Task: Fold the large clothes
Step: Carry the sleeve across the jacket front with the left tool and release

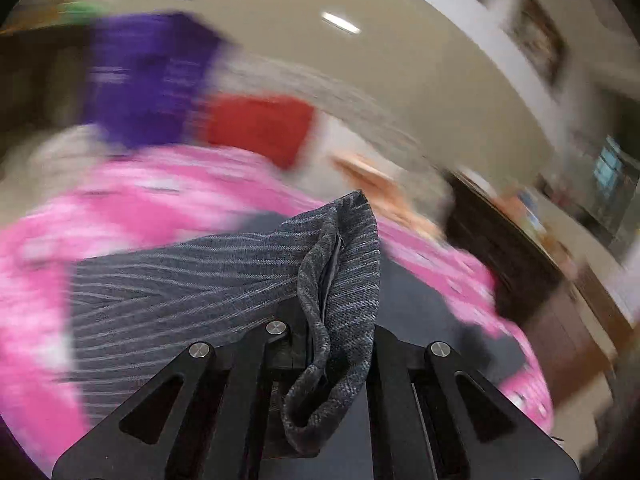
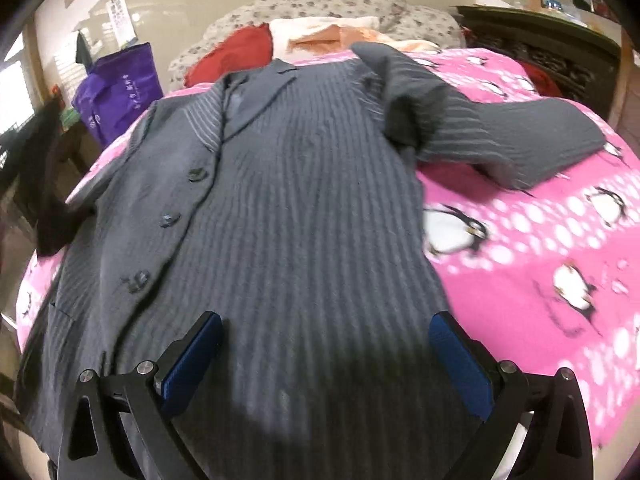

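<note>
A grey pinstriped suit jacket [image 2: 304, 208] lies front-up on a bed with a pink penguin blanket [image 2: 540, 248], collar at the far end, three buttons on the left side. One sleeve [image 2: 500, 136] lies out to the right. My right gripper [image 2: 326, 336] is open just above the jacket's near hem, blue pads [image 2: 196, 360] apart. My left gripper [image 1: 332, 320] is shut on a bunched fold of the jacket cloth [image 1: 340, 264] and holds it lifted above the blanket [image 1: 120, 208]; this view is motion-blurred.
A red cushion [image 2: 236, 56] and floral pillows [image 2: 320, 4] lie at the head of the bed. A purple bag [image 2: 116, 92] stands at the left. Dark wooden furniture [image 2: 552, 40] stands at the right.
</note>
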A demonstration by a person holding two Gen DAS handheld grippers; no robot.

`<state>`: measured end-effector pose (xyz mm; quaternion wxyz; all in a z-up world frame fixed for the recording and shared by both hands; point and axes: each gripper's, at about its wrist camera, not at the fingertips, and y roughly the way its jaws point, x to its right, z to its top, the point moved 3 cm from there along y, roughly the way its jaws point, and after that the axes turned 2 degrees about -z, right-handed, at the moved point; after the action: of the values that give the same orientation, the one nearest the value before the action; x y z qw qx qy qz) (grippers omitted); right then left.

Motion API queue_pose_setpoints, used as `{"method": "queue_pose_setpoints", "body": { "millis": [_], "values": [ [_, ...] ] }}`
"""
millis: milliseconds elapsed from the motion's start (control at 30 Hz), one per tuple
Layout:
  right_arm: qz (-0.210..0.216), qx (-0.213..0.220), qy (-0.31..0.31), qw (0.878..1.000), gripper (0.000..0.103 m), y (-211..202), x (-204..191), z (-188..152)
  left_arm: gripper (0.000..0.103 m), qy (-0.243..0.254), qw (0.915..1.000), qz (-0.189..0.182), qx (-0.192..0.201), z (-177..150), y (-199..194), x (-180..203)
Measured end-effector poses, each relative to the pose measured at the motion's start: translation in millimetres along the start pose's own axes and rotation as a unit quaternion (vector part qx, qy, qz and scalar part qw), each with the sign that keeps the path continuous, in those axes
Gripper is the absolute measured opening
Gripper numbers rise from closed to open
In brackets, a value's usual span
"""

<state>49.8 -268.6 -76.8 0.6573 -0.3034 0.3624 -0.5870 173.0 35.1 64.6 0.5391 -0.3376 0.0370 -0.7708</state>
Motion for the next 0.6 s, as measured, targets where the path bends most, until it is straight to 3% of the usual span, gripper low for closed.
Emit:
{"method": "queue_pose_setpoints", "body": {
  "millis": [67,133,200,300,400,467,500,533,600],
  "values": [
    [0.000,0.000,-0.004,1.000,0.103,-3,1,-7,0.004,0.026,0.9976,-0.051,-0.040,-9,46,55],
    [-0.007,0.005,-0.021,1.000,0.103,-5,-2,-16,0.004,0.062,0.9888,-0.097,-0.095,-33,97,111],
    [-0.020,0.019,-0.040,0.999,0.103,-4,-7,-22,0.004,0.092,0.9736,-0.135,-0.159,-70,139,147],
    [-0.019,0.034,-0.041,0.998,0.103,-5,-8,-28,0.004,0.115,0.9577,-0.138,-0.225,-120,174,163],
    [-0.013,0.040,-0.038,0.998,0.103,-5,-6,-30,0.005,0.099,0.9470,-0.140,-0.272,-146,187,159],
    [-0.014,0.041,-0.038,0.998,0.103,-4,-7,-31,0.009,0.090,0.9435,-0.150,-0.282,-148,187,151],
    [-0.015,0.041,-0.039,0.998,0.103,-4,-8,-31,0.022,0.083,0.9423,-0.159,-0.283,-147,183,151],
    [-0.015,0.041,-0.040,0.998,0.103,-4,-8,-31,0.044,0.077,0.9409,-0.168,-0.284,-145,179,150],
    [-0.013,0.041,-0.038,0.998,0.103,-5,-8,-31,0.057,0.064,0.9399,-0.185,-0.280,-141,167,146]
  ]
}}
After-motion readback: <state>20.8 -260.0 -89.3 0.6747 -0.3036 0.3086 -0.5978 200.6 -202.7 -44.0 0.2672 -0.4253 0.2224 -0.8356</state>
